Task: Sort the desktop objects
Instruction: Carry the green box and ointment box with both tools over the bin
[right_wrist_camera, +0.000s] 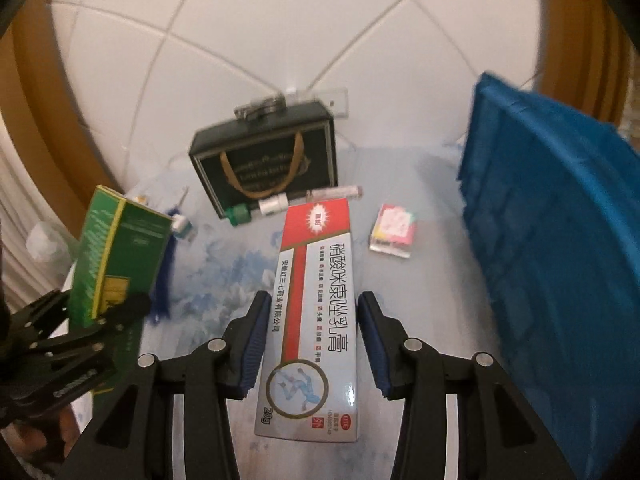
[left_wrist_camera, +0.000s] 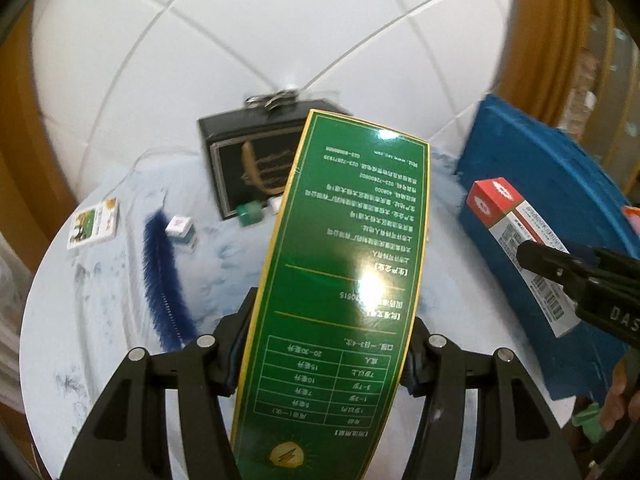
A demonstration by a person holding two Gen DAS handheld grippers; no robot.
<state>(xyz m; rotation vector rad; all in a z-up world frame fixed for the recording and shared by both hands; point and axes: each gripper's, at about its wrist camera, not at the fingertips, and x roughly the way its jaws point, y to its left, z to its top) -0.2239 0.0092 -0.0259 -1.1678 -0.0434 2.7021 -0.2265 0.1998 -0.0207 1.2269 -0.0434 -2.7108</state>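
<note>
In R claw [right_wrist_camera: 312, 344], cream box [right_wrist_camera: 316, 300] "20g"

"20g" – red-and-white box [right_wrist_camera: 316, 312]; "DAS" – right gripper [left_wrist_camera: 532, 258]

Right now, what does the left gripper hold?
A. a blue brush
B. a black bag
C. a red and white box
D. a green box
D: the left gripper has its fingers shut on the sides of the green box, held above the table; the red and white box is in the right gripper.
</note>
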